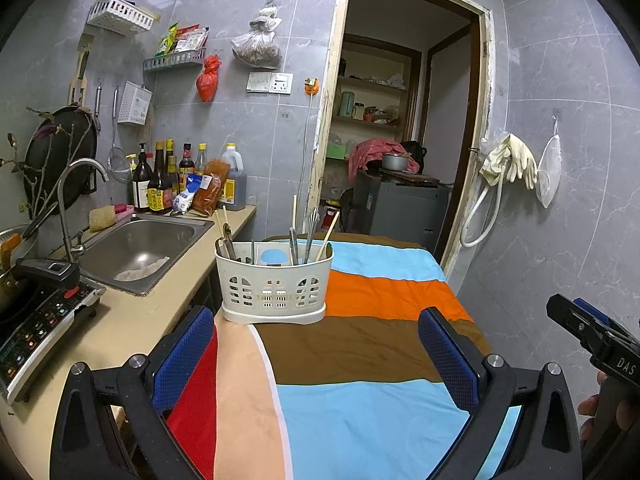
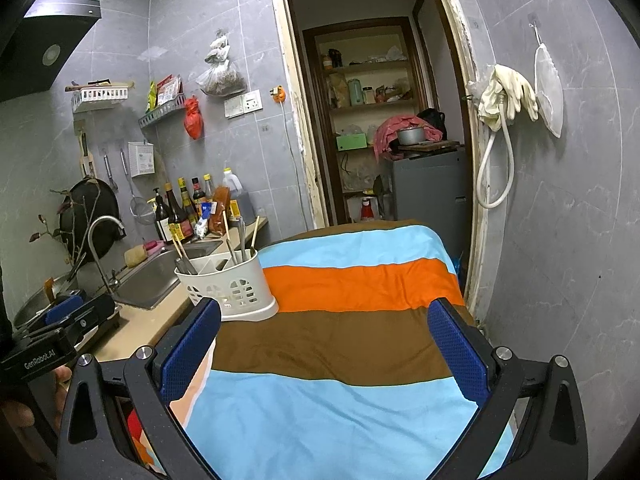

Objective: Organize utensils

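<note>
both grippers – left gripper [image 1: 316,356] and right gripper [image 2: 324,354] – gape wide, holding nothing (white utensil basket [image 1: 274,285] at the striped cloth's [image 1: 360,360] left edge)

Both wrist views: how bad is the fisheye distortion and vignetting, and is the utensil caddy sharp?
Left wrist view: dark corners, door frame bowed, utensil caddy sharp and evenly lit, left gripper open. Right wrist view: same vignette, door frame curves strongly; caddy smaller but still crisp, right gripper open. No glare in either.
</note>
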`<state>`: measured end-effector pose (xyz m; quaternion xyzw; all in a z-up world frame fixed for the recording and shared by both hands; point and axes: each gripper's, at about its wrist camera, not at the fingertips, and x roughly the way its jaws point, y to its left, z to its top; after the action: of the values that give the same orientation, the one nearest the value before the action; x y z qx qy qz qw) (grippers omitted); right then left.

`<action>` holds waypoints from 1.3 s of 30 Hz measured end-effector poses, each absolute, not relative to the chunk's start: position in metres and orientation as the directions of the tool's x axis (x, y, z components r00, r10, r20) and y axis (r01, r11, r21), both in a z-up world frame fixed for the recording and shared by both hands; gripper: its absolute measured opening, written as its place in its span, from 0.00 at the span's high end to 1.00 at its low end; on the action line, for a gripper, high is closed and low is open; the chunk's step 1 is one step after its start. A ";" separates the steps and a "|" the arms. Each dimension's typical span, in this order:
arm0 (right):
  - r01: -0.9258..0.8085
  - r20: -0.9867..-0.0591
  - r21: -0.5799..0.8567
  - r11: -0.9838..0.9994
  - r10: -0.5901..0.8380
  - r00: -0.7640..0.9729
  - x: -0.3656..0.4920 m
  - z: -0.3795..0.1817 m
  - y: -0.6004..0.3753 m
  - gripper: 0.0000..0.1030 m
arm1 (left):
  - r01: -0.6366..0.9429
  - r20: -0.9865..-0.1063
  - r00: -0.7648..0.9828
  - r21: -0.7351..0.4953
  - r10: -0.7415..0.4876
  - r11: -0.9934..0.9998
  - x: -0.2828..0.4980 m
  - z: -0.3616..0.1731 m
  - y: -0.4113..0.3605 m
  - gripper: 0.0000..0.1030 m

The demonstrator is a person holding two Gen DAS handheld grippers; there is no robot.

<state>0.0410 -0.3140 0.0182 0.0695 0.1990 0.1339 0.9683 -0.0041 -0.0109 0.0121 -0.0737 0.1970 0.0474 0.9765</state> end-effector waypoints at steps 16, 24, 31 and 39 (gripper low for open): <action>-0.230 -0.372 0.192 0.954 0.288 0.882 0.041 0.018 -0.312 0.02 | -0.124 -0.392 0.917 -0.120 0.068 0.985 -0.001 0.008 -0.007 0.00; -0.229 -0.375 0.194 0.954 0.288 0.881 0.040 0.019 -0.311 0.02 | -0.118 -0.400 0.915 -0.126 0.058 0.985 0.001 0.004 -0.006 0.01; -0.227 -0.386 0.195 0.954 0.287 0.877 0.035 0.014 -0.306 0.02 | -0.119 -0.422 0.905 -0.142 0.049 0.983 0.004 -0.001 -0.007 0.01; -0.225 -0.396 0.197 0.954 0.287 0.872 0.029 0.009 -0.298 0.02 | -0.115 -0.434 0.900 -0.136 0.046 0.984 0.010 -0.003 -0.007 0.00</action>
<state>0.0290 -0.2984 0.0092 0.0726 0.2153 0.1326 0.9648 0.0095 -0.0070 -0.0033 -0.0794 0.2197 0.0414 0.9714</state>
